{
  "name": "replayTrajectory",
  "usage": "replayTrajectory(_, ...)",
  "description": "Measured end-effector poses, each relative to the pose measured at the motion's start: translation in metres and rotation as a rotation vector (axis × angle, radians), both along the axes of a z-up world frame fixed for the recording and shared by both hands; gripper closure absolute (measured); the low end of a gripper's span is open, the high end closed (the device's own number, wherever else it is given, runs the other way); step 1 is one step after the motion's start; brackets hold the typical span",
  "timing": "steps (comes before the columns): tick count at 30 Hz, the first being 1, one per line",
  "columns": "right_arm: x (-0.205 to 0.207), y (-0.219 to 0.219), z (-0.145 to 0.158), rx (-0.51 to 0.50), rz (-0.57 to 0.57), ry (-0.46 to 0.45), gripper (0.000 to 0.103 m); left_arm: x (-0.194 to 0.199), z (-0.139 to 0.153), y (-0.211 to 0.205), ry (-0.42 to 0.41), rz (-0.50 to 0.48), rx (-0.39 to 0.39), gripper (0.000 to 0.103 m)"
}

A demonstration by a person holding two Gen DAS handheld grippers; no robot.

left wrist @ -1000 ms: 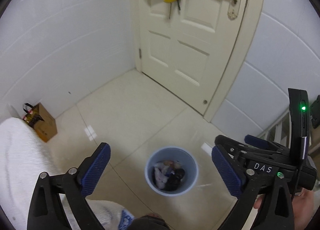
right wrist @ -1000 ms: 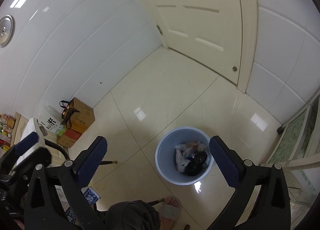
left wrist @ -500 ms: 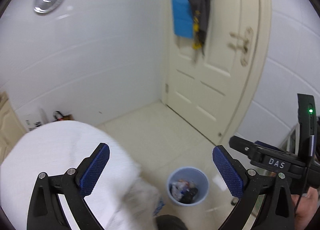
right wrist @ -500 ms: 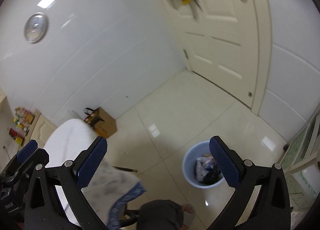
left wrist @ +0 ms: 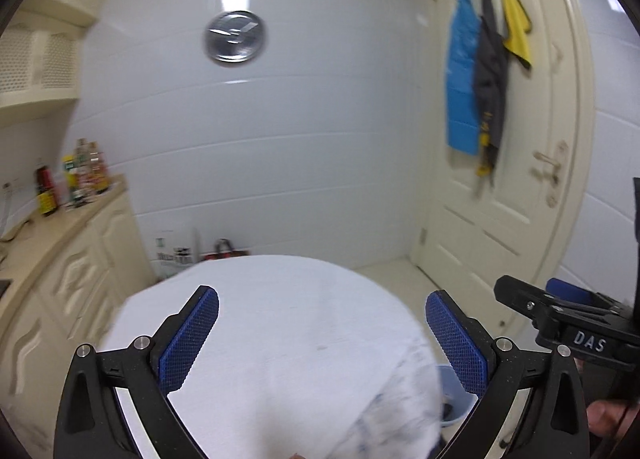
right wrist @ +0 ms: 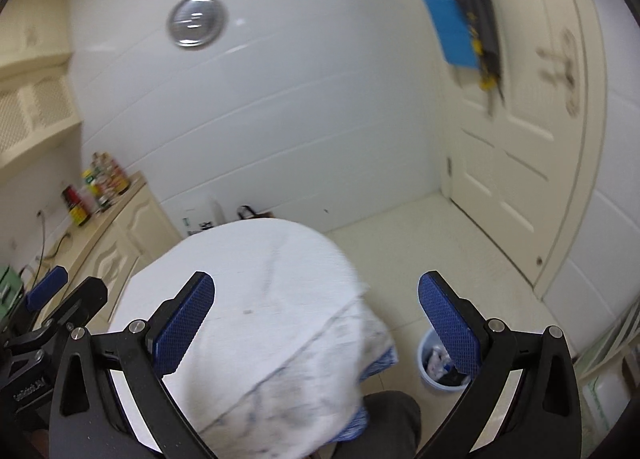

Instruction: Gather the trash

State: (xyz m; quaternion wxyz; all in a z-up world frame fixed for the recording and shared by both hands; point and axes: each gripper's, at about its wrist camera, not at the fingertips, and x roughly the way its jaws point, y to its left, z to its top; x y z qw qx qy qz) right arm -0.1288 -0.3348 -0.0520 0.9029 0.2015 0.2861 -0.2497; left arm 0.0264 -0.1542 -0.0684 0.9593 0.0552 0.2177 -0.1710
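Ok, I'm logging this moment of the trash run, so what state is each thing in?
left gripper: open, holding nothing
right gripper: open, holding nothing
trash bin: upright on the floor, trash inside
door: closed
white cloth: spread over a round table, no trash visible on it
clothes: hanging on the door hooks

A cloth-covered table (right wrist: pixel 260 299) is placed left of the bin (right wrist: pixel 430 367), with a counter (left wrist: pixel 52 235) further left and a door (right wrist: pixel 532 139) behind.
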Motion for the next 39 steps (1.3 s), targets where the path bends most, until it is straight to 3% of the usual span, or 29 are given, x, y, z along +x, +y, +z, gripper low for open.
replayTrajectory(10,0.016,0.117,0.030,-0.148,0.134,-0.021,0.000,-0.122,0.014,0.075,-0.066,0.204,-0.037,0.001)
replayTrajectory(18,0.017,0.159,0.035,-0.191,0.184,-0.031,0.000,-0.185,0.014,0.091,-0.106,0.270,-0.037,0.000)
replayTrajectory(30,0.004,0.183,0.042,-0.245,0.167,-0.045,0.000,-0.225,0.012,0.096,-0.125,0.278,-0.066,0.001)
replayTrajectory(39,0.003,0.189,0.044,-0.255,0.177,-0.045,0.000,-0.224,0.016,0.100,-0.118,0.275,-0.066,0.001)
